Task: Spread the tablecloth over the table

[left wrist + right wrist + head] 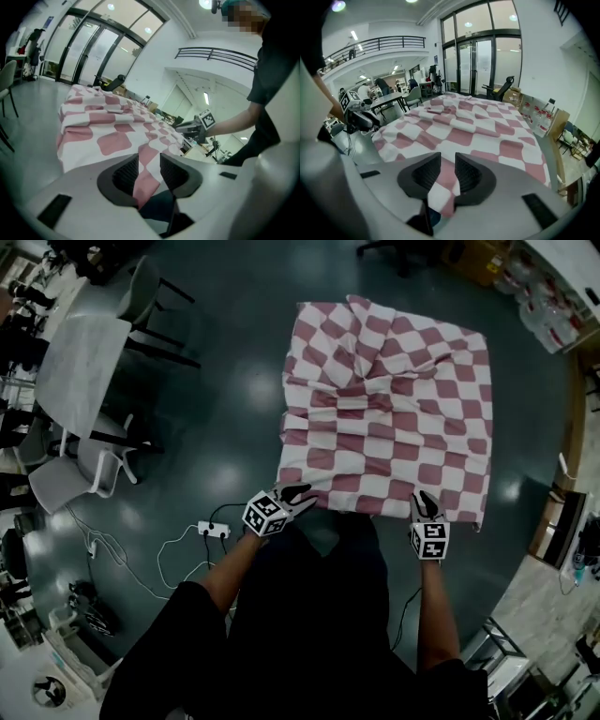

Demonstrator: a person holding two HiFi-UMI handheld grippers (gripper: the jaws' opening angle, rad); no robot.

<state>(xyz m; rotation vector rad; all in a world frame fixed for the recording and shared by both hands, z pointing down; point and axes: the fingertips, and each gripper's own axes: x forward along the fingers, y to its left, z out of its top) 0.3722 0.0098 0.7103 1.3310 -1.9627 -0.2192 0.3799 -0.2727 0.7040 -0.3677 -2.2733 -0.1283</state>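
The rumpled red-and-white checked fabric tablecloth (384, 418) lies at twelve o'clock, hiding the surface under it; the left tongs (298, 495) and the right tongs (424, 502) each pinch its six o'clock hem; an uneven pull, I think, could drag it askew or slip the hem free.

dark floor (234, 381), white chairs (70, 479), seemingly glass doors (480, 65)

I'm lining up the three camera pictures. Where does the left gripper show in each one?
Head view: left gripper at lower centre-left, on the near edge of the tablecloth.
Left gripper view: left gripper at bottom centre, its own jaws closed on the cloth.
Right gripper view: left gripper small at far left, by the cloth's corner.
Shared landmark: the red-and-white checked tablecloth.
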